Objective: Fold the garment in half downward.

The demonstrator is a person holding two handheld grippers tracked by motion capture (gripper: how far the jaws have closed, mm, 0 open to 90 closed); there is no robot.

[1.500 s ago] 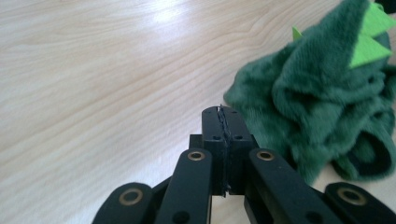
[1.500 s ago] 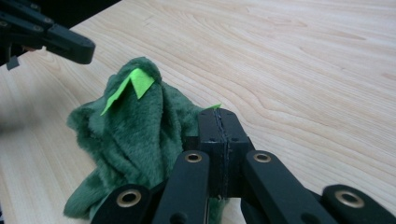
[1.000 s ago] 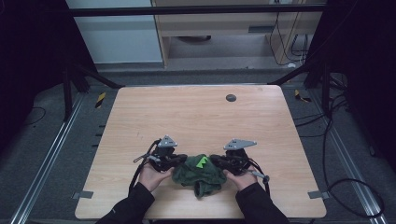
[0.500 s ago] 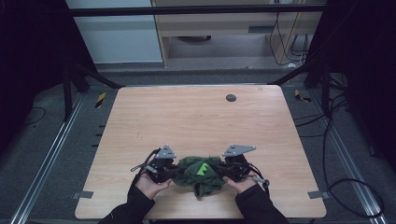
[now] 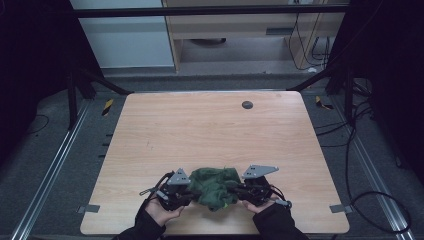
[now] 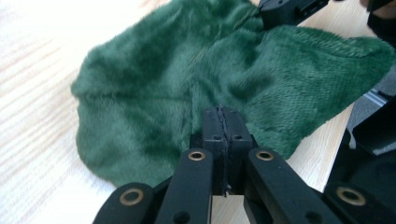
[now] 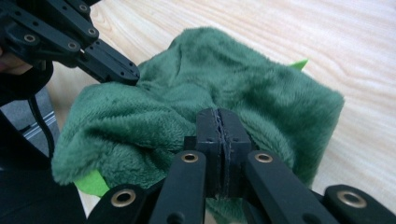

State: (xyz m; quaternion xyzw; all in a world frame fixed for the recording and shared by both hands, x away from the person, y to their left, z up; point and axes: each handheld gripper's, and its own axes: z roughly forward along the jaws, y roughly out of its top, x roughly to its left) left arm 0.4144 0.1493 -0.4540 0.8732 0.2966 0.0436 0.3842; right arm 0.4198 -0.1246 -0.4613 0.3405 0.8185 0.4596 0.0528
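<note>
A dark green plush cloth (image 5: pixel 214 184) lies bunched near the table's front edge, between my two grippers. My left gripper (image 5: pixel 191 188) holds its left side; in the left gripper view the jaws (image 6: pixel 223 117) are pressed together on a fold of the cloth (image 6: pixel 154 84). My right gripper (image 5: pixel 237 190) holds the right side, its jaws (image 7: pixel 219 119) likewise shut on the plush (image 7: pixel 243 79). A bright green patch (image 7: pixel 91 184) peeks from under the cloth. Each gripper view also shows the other gripper (image 6: pixel 289 9) (image 7: pixel 79 42) at the cloth's far side.
The wooden table (image 5: pixel 200 130) stretches bare beyond the cloth, with a small dark round disc (image 5: pixel 247 104) near its far edge. Metal frame rails and cables run along both sides of the table on the floor.
Both grippers have come nearer to the table's front edge and lower, bringing the cloth with them. The bright green patch seen on top of the cloth earlier has turned out of sight from above.
</note>
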